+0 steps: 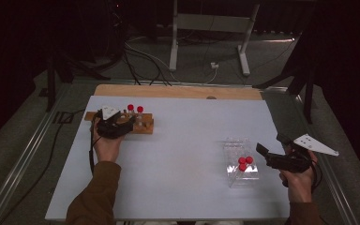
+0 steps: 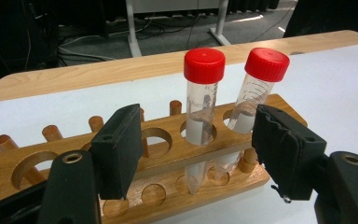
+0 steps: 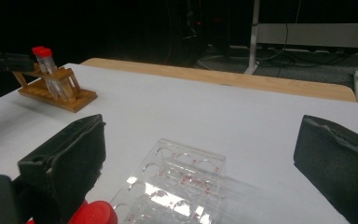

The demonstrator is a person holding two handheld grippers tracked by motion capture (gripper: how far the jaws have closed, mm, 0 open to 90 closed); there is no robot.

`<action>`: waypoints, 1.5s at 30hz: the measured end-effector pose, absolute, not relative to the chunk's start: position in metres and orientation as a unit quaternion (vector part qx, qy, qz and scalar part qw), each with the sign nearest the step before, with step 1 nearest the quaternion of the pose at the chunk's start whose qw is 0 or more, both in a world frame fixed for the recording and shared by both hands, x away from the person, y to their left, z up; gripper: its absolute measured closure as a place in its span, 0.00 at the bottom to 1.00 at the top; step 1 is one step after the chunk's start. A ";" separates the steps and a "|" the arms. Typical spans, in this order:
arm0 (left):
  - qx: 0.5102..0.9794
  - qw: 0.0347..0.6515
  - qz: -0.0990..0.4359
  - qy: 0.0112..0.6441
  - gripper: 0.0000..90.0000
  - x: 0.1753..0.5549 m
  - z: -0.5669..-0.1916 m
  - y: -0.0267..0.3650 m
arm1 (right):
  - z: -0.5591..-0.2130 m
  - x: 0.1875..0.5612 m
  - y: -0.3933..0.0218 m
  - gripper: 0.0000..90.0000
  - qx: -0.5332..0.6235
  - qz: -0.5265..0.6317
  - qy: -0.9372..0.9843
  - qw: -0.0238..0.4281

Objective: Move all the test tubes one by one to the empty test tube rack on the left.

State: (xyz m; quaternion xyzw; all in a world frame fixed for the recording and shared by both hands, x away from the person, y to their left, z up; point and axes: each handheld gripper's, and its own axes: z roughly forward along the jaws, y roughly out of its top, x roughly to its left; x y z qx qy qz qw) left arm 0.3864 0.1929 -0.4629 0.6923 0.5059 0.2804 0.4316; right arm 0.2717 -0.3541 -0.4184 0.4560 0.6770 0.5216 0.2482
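A white-topped table [image 1: 178,154] stands in a dark room with cables on the floor behind. Near its right edge, the right gripper [image 1: 268,155] hangs open and empty beside a clear rack [image 1: 241,161] holding red-capped tubes [image 1: 245,162], probably ready to pick one. Toward the far left corner, the left gripper [image 2: 200,154] stands open around a tube [image 2: 202,112] seated in the wooden rack [image 2: 168,154], without pressing it, palm low.
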 end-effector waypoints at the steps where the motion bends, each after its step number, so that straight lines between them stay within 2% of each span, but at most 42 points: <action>1: 0.689 0.433 0.281 0.508 0.34 0.386 -0.463 0.193 | -0.418 0.271 -0.354 0.02 0.455 0.521 0.678 0.249; 6: 0.688 0.440 0.278 0.507 0.23 0.381 -0.458 0.191 | -0.418 0.268 -0.356 0.02 0.454 0.521 0.679 0.248; 10: 0.687 0.450 0.274 0.500 0.18 0.375 -0.453 0.192 | -0.419 0.264 -0.357 0.02 0.453 0.516 0.684 0.246; 17: 0.686 0.469 0.261 0.492 0.03 0.362 -0.444 0.193 | -0.422 0.257 -0.360 0.04 0.451 0.517 0.687 0.238; 24: 0.688 0.490 0.252 0.472 0.02 0.345 -0.439 0.192 | -0.425 0.251 -0.357 0.08 0.439 0.516 0.699 0.228; 31: 0.687 0.509 0.245 0.458 0.02 0.329 -0.436 0.186 | -0.430 0.246 -0.351 0.19 0.427 0.519 0.709 0.215; 34: 0.684 0.516 0.241 0.456 0.02 0.322 -0.436 0.185 | -0.434 0.243 -0.348 0.29 0.417 0.521 0.716 0.206; 41: 0.679 0.525 0.235 0.456 0.02 0.311 -0.437 0.185 | -0.443 0.239 -0.340 0.60 0.381 0.516 0.742 0.193; 45: 0.677 0.527 0.234 0.459 0.02 0.307 -0.439 0.185 | -0.446 0.237 -0.338 0.69 0.368 0.513 0.751 0.192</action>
